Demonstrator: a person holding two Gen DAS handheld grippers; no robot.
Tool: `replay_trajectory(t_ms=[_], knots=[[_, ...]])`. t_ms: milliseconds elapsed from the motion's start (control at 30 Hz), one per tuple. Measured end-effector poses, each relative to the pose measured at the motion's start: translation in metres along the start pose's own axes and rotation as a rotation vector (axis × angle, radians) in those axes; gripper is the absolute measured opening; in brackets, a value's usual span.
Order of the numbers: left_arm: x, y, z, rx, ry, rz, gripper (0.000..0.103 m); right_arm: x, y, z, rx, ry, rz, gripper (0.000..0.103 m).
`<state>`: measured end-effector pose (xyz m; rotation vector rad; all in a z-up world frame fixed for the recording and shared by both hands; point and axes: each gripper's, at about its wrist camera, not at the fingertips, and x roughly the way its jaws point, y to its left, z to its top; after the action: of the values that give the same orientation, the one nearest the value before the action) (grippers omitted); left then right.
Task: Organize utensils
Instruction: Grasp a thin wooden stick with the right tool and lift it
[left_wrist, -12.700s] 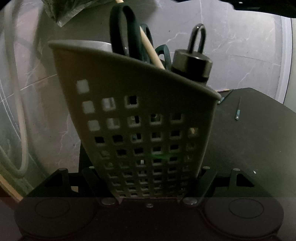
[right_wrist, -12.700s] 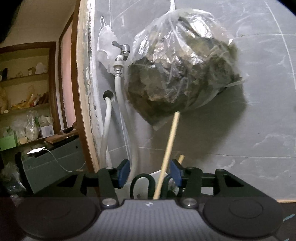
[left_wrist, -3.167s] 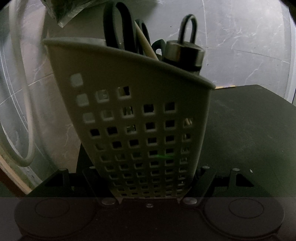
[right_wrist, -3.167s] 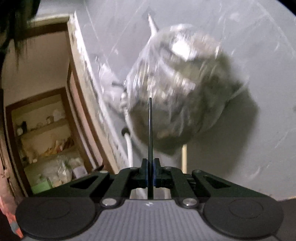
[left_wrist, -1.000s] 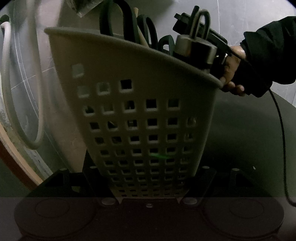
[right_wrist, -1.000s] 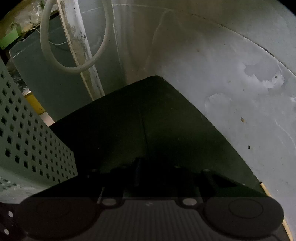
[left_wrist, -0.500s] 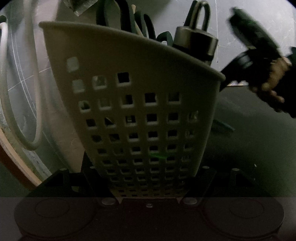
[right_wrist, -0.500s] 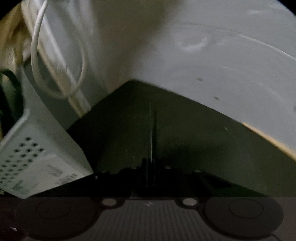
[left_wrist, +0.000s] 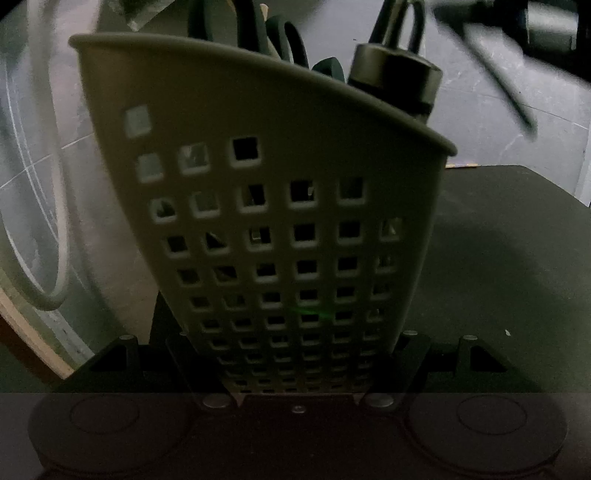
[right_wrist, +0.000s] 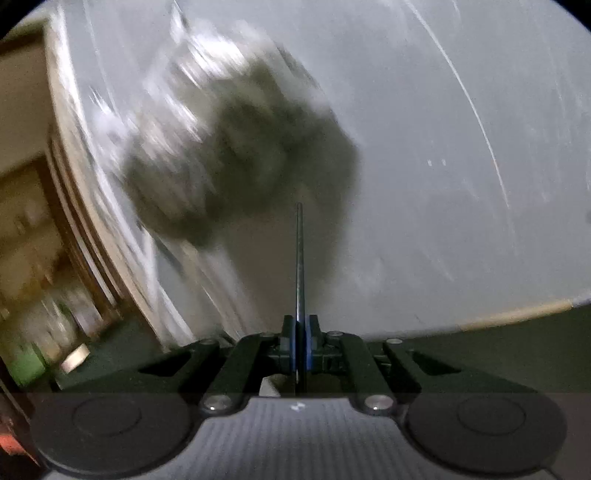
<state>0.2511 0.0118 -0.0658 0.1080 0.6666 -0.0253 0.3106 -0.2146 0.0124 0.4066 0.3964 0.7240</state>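
The right hand-held gripper (right_wrist: 300, 341) is lifting off the desk (left_wrist: 498, 258), pinching a thin rod (right_wrist: 299, 258) for the caddy (left_wrist: 280, 206); the left hand-held gripper (left_wrist: 295, 373) is clamping that caddy steady.

Black tongs (right_wrist: 301, 354) with blue pads (right_wrist: 293, 343), silver screws, and a grey ribbed housing between round discs.
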Motion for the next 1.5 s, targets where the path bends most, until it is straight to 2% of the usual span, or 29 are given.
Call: replay_trajectory(t_ms=[200, 367, 567, 800, 1033, 1300, 1433, 1500], knots=[[0.001, 0.007, -0.001, 0.012, 0.001, -0.018, 0.076, 0.005, 0.043, 0.026, -0.040, -0.147, 0.152, 0.006], [-0.001, 0.011, -0.001, 0.013, 0.002, -0.020, 0.076, 0.036, 0.054, 0.022, -0.087, -0.164, 0.195, 0.006], [0.003, 0.013, 0.001, 0.013, 0.005, -0.013, 0.076, 0.060, 0.049, -0.006, -0.131, -0.133, 0.179, 0.006], [0.001, 0.011, 0.001, 0.014, 0.004, -0.012, 0.076, 0.056, 0.041, -0.036, -0.180, -0.119, 0.139, 0.006], [0.001, 0.012, 0.001, 0.013, 0.004, -0.012, 0.076, 0.052, 0.043, -0.048, -0.221, -0.133, 0.137, 0.006], [-0.002, 0.009, 0.002, 0.012, 0.003, -0.007, 0.076, 0.050, 0.040, -0.053, -0.194, -0.130, 0.130, 0.007], [-0.004, 0.009, 0.001, 0.011, 0.002, -0.007, 0.076, 0.046, 0.039, -0.056, -0.203, -0.095, 0.130, 0.012], [-0.005, 0.009, 0.001, 0.011, 0.001, -0.006, 0.076, 0.043, 0.039, -0.053, -0.209, -0.082, 0.130, 0.023]])
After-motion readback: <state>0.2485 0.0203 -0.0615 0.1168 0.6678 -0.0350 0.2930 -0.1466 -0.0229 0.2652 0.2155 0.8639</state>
